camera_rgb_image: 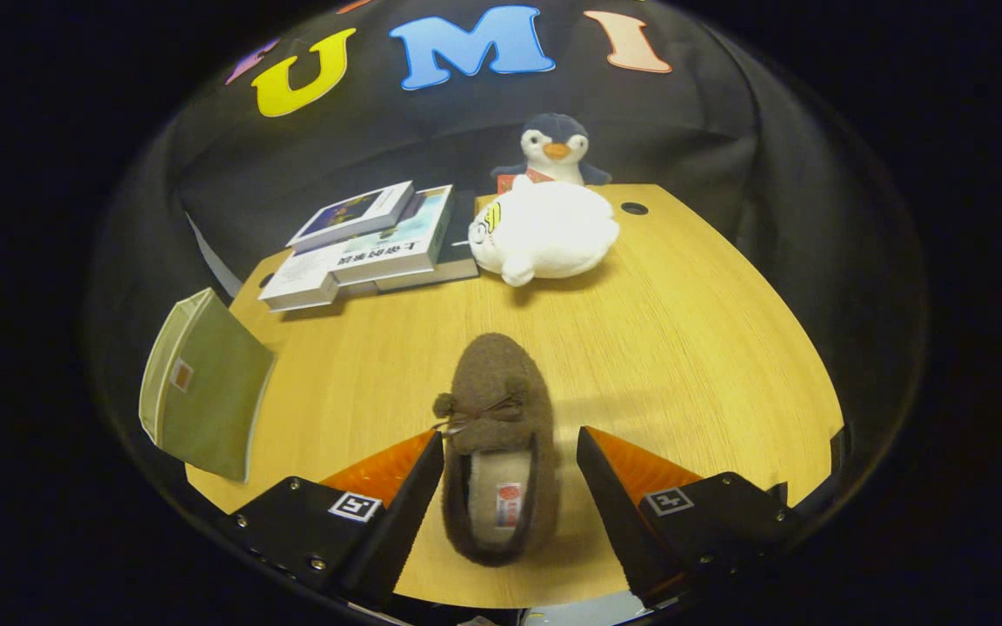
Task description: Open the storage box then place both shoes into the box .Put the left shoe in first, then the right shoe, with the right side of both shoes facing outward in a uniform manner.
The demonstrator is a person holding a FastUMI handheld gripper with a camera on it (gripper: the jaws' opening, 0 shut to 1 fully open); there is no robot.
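A brown fuzzy slipper (pixel 495 435) with a small bow and a pale lining lies on the wooden table (pixel 684 348), toe pointing away from me. Its heel half sits between my fingers. My gripper (pixel 510 456) is open. The left finger stands close to the slipper's left side and the right finger is a short gap off its right side; neither presses on it. A green fabric storage box (pixel 201 387) stands off the table's left edge, its lid side toward the table.
A stack of books (pixel 375 243) lies at the far left of the table. A white plush toy (pixel 546 230) rests at the far middle, with a penguin plush (pixel 555 149) behind it. A round cable hole (pixel 634 209) is at the far right corner.
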